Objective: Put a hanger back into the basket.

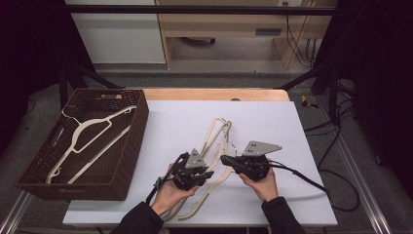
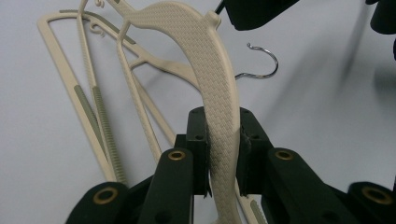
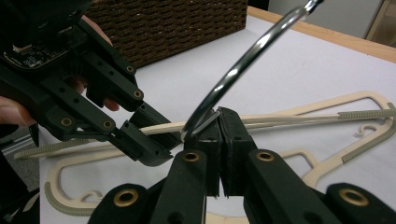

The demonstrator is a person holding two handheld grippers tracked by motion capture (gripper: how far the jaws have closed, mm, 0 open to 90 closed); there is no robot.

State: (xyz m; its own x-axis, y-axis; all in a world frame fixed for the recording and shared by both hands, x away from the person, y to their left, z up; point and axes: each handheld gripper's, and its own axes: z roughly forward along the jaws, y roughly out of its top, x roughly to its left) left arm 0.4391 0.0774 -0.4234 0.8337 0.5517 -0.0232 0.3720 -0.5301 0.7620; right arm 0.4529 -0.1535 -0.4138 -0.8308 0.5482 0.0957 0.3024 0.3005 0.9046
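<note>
A brown woven basket (image 1: 127, 146) is sitting at the table's (image 1: 272, 122) nine o'clock side, holding a cream hanger (image 1: 85, 141) that is lying flat inside it. Near the table's six o'clock edge, the left gripper (image 1: 202, 174) is clamping its jaws on the shoulder arm of the held hanger (image 2: 212, 74), a cream plastic hanger with a woven-textured surface. In the left gripper view its arm is curving up from the jaws toward twelve o'clock, with its long axis running roughly from seven toward one o'clock across the table in the high view. More cream hangers (image 1: 216, 134) are lying on the white table beneath it. Just to the right, the right gripper (image 1: 225, 160) is pinching its jaws together on the held hanger's metal hook (image 3: 233, 70), which is arching toward one o'clock in the right gripper view.
</note>
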